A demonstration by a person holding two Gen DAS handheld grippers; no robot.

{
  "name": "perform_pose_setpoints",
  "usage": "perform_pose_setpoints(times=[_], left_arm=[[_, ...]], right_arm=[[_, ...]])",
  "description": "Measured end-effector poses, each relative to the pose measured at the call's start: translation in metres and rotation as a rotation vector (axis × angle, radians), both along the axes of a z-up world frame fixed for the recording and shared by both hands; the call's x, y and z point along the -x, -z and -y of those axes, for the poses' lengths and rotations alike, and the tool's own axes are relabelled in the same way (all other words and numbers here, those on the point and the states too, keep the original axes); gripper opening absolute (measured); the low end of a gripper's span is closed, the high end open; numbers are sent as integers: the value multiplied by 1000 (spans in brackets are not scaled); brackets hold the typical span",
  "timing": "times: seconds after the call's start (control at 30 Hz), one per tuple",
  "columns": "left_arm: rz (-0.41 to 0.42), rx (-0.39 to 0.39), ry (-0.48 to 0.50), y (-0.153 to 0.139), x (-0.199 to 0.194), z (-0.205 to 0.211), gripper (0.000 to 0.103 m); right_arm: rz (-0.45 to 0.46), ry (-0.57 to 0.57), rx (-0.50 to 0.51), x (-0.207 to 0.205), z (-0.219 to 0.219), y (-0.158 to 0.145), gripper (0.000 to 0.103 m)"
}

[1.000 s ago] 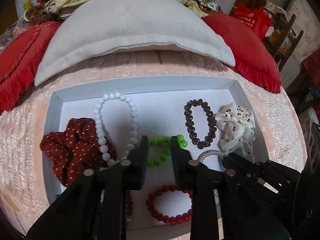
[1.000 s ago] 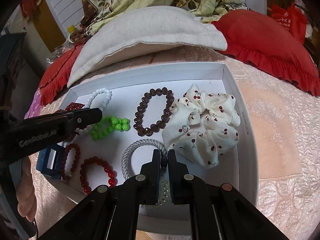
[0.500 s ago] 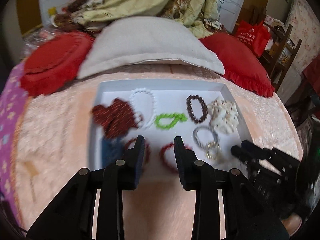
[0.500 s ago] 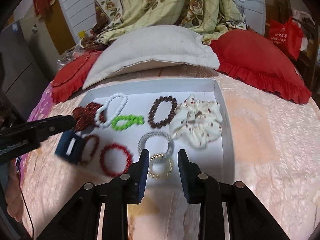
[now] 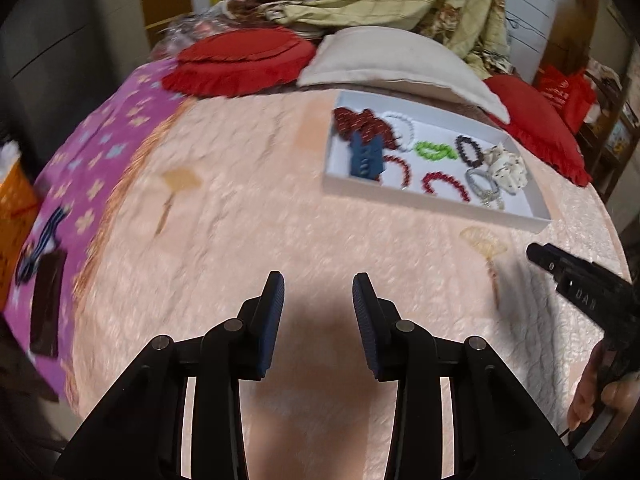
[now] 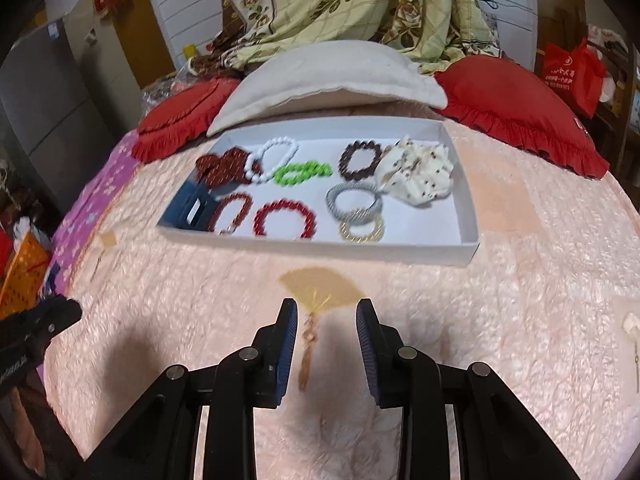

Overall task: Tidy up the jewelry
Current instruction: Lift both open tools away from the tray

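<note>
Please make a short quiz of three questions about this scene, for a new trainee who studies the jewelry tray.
1. True or false: the green bead bracelet lies outside the white tray.
2. Which item lies nearest the tray's right wall in the right wrist view? A) dark red scrunchie B) cream scrunchie C) blue box
3. Fill in: the right gripper holds ____.

Key: 1 false; 2 B; 3 nothing, its jaws stand apart over the pink bedspread.

Dim warm light, motion blur, fisheye warping
</note>
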State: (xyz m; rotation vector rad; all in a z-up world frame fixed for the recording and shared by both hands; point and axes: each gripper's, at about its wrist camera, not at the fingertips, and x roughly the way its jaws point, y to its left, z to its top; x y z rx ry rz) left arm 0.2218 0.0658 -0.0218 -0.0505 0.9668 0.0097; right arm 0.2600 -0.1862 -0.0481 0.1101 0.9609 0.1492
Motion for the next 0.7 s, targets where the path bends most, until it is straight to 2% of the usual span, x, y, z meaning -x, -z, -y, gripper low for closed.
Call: perform_pose_setpoints(times=[0.2,0.43,0.5,0.7], left_arm=[[-13,-1,-47,13,19,-20,35],[-18,13,-68,19,24,-39,35],[-17,16,-76,21,23,-44,35],[-20,25,-97,27,19,-55,35]], right_arm=[[22,-15,52,-44,-27,-8,29],[-97,-3,81,-114,-62,21,29],[-151,-3,77,-123,-67,34,29],[-176,-11,76,-122,-66,36,29]])
